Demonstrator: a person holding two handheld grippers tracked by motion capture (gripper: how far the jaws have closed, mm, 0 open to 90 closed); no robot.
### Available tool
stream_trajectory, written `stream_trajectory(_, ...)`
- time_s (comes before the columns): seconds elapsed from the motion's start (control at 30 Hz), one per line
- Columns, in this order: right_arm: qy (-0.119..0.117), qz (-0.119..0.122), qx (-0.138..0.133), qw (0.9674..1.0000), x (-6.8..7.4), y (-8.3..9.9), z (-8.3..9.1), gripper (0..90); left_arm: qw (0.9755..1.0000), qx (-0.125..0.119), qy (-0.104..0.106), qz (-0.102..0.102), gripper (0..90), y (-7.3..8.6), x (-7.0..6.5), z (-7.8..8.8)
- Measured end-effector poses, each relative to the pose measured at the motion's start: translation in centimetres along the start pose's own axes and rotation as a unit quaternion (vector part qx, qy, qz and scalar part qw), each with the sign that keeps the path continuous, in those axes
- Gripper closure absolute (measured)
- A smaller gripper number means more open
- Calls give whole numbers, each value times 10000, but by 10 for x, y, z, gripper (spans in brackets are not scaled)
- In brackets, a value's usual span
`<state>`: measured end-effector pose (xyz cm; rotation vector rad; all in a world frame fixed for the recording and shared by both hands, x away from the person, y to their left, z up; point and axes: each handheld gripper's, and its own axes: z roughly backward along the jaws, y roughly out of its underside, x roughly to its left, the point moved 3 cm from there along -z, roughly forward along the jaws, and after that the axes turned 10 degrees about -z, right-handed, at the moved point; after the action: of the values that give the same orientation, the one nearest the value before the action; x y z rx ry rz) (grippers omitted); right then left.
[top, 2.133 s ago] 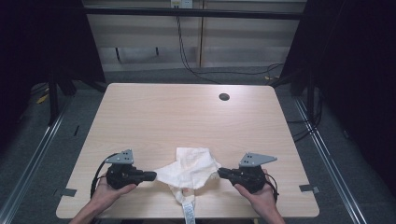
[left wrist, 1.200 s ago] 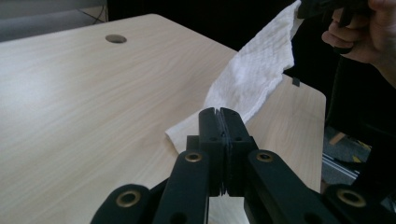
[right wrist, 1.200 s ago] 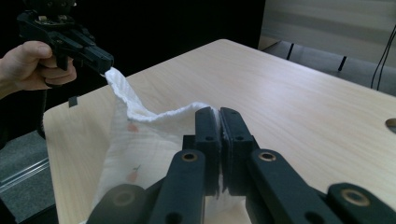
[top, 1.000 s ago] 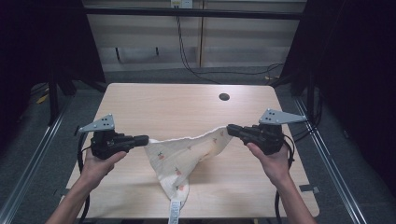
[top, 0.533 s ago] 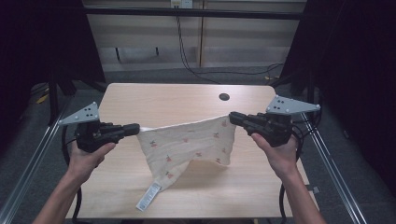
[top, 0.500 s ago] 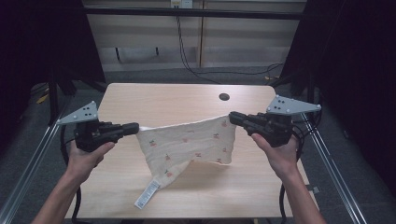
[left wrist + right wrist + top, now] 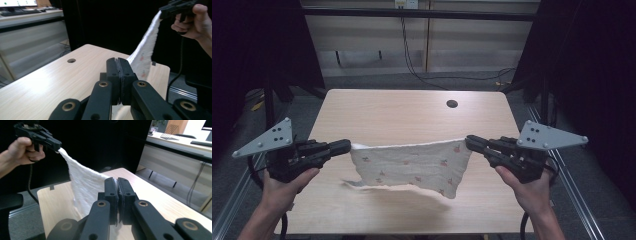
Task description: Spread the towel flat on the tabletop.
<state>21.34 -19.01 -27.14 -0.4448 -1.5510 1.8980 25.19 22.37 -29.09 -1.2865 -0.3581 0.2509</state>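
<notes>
A white cloth (image 7: 412, 167) printed with small red figures hangs stretched in the air above the wooden table (image 7: 412, 115). My left gripper (image 7: 346, 145) is shut on its left top corner and my right gripper (image 7: 470, 141) is shut on its right top corner. The cloth's lower edge droops toward the tabletop. In the left gripper view my left gripper (image 7: 117, 60) has its jaws pressed together, and the cloth (image 7: 146, 52) runs up to the other hand's gripper. The right gripper view has my right gripper (image 7: 117, 180) clamped on the cloth (image 7: 85, 185).
A small round hole (image 7: 452, 103) lies near the table's far edge. Metal frame rails (image 7: 572, 190) run beside the table on both sides. Dark curtains stand to the left and right, and a pale wall with cables is behind.
Both hands have risen and spread further apart, so the cloth now hangs flatter between them. The long trailing end that reached down to the table's front has lifted off.
</notes>
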Motion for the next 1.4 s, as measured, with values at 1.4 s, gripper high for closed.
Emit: stream_trajectory(1.4, 494, -952, 706, 9917, -97, 88, -75, 872, 9906, 862, -149, 1049, 889, 97, 60, -87)
